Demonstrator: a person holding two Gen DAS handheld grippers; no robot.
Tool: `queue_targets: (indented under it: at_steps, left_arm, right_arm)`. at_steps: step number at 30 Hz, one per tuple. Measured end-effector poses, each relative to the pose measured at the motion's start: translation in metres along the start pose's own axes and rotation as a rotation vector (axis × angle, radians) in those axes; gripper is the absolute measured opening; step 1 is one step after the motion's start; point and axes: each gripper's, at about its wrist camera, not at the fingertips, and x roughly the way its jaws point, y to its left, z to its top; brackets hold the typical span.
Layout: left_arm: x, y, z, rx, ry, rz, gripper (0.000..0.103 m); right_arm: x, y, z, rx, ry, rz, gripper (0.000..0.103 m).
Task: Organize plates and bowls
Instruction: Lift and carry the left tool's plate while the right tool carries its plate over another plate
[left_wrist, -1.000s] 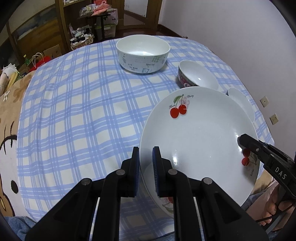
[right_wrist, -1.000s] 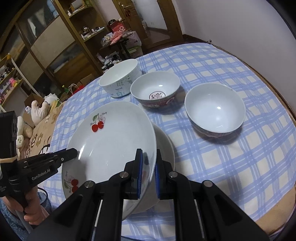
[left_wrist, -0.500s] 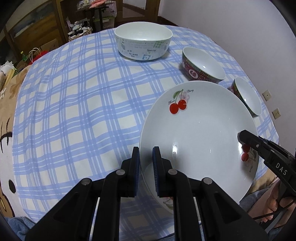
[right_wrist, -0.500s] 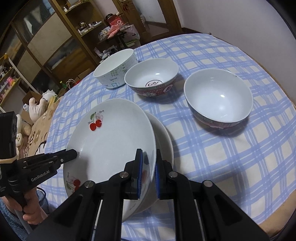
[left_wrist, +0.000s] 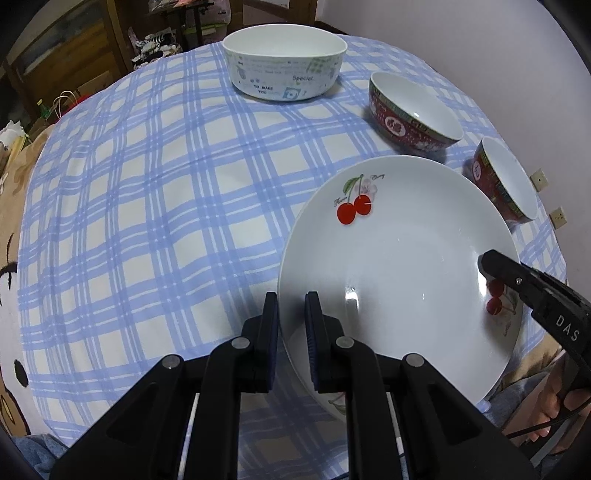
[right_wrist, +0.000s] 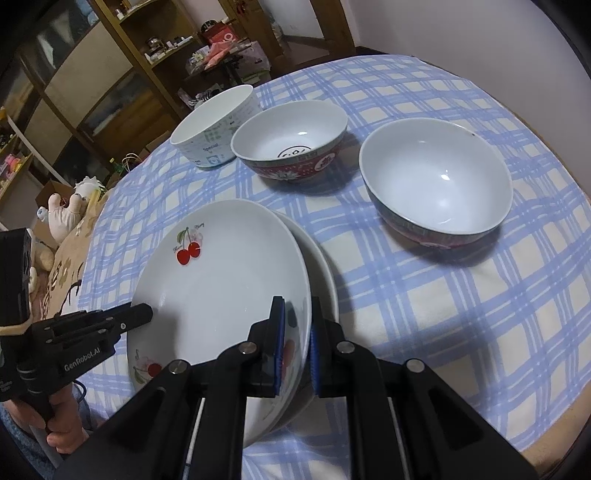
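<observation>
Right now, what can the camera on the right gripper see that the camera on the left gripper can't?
Only the right wrist view shows the second plate under the cherry plate, plus the left gripper's handle in a hand.

Only the left wrist view shows the wall sockets and the right gripper reaching in.

Both show the cherry plate clamped at opposite rims, three bowls and the checked tablecloth.

A lived-in home dining room. The round worktop (right_wrist: 461, 332) wears a blue checked cloth, and at ten o'clock stands a wooden glass-fronted cabinet (right_wrist: 92, 85) with cluttered shelves, a plush toy (right_wrist: 68, 218) lying near its foot.
</observation>
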Motion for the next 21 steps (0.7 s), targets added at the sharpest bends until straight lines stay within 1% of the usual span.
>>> queue_targets:
  at_steps: [7,21]
  left_arm:
    - [0.0012,0.0001,0.0002,0.001,0.003,-0.001,0.014]
    - [0.0032,-0.0003,0.0010,0.005,0.002,0.002,0.014]
  right_arm:
    - [0.0065,-0.0006,-0.0011,0.008,0.015,-0.012,0.013]
    - [0.0075,-0.0006,-0.0012,0.014,0.012,-0.007,0.016]
